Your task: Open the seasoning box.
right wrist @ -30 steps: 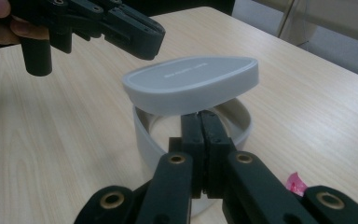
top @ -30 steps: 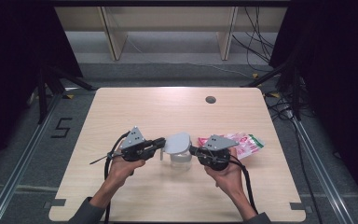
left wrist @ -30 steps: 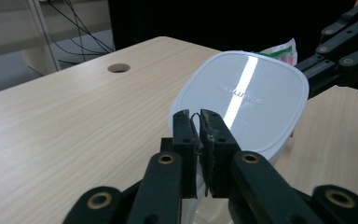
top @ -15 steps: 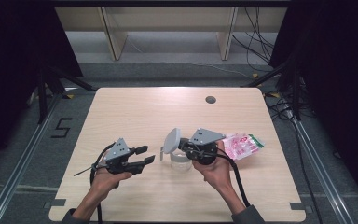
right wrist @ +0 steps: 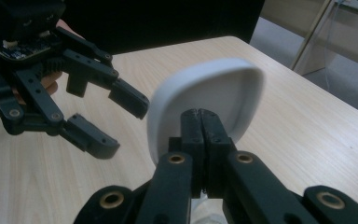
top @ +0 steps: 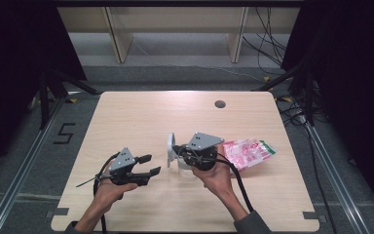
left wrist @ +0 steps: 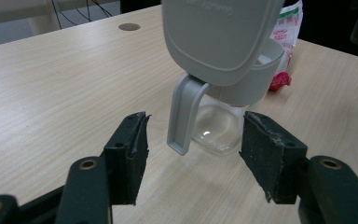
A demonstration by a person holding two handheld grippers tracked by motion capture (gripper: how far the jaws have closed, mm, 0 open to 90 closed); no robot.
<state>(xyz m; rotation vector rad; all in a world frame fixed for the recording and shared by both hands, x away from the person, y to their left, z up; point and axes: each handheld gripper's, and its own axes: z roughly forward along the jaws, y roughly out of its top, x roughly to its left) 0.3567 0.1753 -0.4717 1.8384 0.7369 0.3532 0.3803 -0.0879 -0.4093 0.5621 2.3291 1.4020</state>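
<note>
Near the table's front edge, you work a clear jug (top: 187, 165)
Your right gripper (top: 181, 152) pinches its raised grey lid (top: 170, 147); your left gripper (top: 149, 165) gapes wide, empty, beside the handle (left wrist: 182, 116)

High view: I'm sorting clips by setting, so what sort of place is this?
Probably a lab or recording studio, not a home: a bare wooden table ringed by black curtains, metal floor rails, a taped "5" marker and loose cables.
</note>
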